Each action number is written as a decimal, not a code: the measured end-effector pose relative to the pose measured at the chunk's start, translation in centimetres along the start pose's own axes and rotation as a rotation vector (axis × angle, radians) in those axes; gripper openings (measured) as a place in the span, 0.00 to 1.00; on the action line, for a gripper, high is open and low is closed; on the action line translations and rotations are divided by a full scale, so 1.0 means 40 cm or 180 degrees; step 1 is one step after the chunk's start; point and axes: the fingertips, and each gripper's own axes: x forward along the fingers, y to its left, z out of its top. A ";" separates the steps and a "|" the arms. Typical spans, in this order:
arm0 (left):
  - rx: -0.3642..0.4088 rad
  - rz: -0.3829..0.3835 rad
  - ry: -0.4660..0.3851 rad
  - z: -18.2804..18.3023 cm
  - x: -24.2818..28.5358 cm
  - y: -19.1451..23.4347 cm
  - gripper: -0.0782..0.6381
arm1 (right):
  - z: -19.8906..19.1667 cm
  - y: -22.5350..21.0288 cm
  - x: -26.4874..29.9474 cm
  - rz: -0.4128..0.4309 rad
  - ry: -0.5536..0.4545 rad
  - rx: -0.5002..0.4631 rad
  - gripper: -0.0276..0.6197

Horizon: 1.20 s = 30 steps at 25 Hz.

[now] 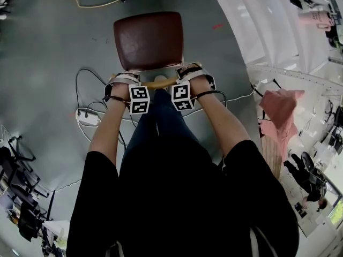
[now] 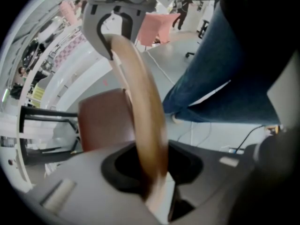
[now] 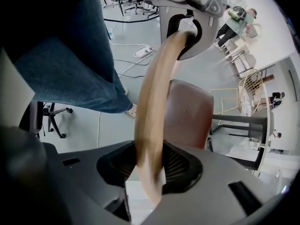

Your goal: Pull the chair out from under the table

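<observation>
**A:** Where is the chair now?

**B:** The chair (image 1: 147, 39) stands on the grey floor (image 1: 48, 47), just in front of the person. Its brown seat is in the open, and the head view shows no table top over it.

**A:** And the tools?

**B:** Both are clamped on the wooden rail (image 1: 159, 83) at the top of the backrest. The left gripper (image 1: 122, 83) holds it near one end and the right gripper (image 1: 193, 75) near the other. Each gripper view shows the rail pressed between the jaws.

**A:** How will the chair handle?

**B:** I think it is stiff and rather light. The rail looks smooth and curved, so the jaws may slip under a sudden pull. Two holds set apart are good, because the chair cannot swing. I would pull evenly, or it may tip back. A power strip (image 1: 88, 118) lies near the feet, so take care there.
</observation>
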 end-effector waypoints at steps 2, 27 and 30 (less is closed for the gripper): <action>0.0054 0.0008 -0.0011 0.007 0.001 -0.039 0.29 | 0.022 0.039 -0.008 0.0010 0.0035 0.0039 0.27; 0.0196 -0.0256 -0.0173 0.107 -0.017 -0.322 0.30 | 0.138 0.323 -0.076 0.0265 0.0004 0.0160 0.27; 0.0176 -0.0234 -0.0173 0.108 -0.014 -0.321 0.30 | 0.137 0.321 -0.074 0.0245 -0.0039 0.0179 0.27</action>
